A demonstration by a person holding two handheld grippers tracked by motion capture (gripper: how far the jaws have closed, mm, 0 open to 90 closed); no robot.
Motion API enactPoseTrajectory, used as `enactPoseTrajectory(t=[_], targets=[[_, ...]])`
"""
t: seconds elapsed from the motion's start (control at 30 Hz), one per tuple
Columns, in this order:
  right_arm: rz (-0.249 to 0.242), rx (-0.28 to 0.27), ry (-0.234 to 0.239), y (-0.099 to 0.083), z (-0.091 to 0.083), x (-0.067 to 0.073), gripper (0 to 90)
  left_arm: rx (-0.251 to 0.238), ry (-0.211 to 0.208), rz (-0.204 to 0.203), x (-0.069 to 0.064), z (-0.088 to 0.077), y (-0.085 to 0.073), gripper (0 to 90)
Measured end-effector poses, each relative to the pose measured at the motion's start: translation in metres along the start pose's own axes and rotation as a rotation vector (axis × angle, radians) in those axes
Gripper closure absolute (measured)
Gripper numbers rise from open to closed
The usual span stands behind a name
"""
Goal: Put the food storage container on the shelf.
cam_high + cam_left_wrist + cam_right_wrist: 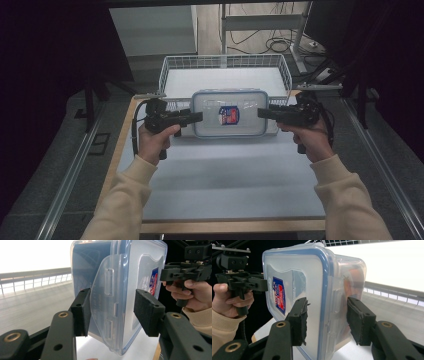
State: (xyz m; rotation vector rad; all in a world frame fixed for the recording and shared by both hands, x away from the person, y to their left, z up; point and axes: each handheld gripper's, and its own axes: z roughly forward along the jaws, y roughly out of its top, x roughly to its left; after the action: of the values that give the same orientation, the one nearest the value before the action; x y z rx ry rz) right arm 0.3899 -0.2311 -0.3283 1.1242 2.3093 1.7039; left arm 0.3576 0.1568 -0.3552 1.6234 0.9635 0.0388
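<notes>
1. The clear plastic container [229,113] with its blue-rimmed lid is held above the far half of the tabletop [220,180], level and lid up, just in front of the white wire basket [225,62].
2. The left gripper [199,117] clamps its left short end and the right gripper [261,113] its right short end; each has one pad on the lid and one under the base, over a side latch.
3. In the left gripper view the right pad looks slightly off the lid, so how firmly it presses is hard to tell; the right gripper view shows both pads tight on the box.
4. The near half of the tabletop lies bare, and the basket floor behind is open.
5. The basket's front rim is partly hidden by the container. Something orange shows blurred through the wall in the right gripper view. The lid's red-and-blue label [229,115] is too small to read.
</notes>
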Motion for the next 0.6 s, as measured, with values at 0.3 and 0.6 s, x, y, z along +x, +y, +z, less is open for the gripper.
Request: enactPoseTrajectory(t=[0.3, 0.6], targets=[[0.0, 0.009, -0.008, 0.023, 0.004, -0.007, 52.4, -0.003, -0.003, -0.001, 0.008, 0.005, 0.024, 49.6], [-0.003, 0.003, -0.013, 0.051, 0.01, -0.013, 52.4, 0.004, -0.01, -0.001, 0.02, 0.007, 0.053, 49.6]])
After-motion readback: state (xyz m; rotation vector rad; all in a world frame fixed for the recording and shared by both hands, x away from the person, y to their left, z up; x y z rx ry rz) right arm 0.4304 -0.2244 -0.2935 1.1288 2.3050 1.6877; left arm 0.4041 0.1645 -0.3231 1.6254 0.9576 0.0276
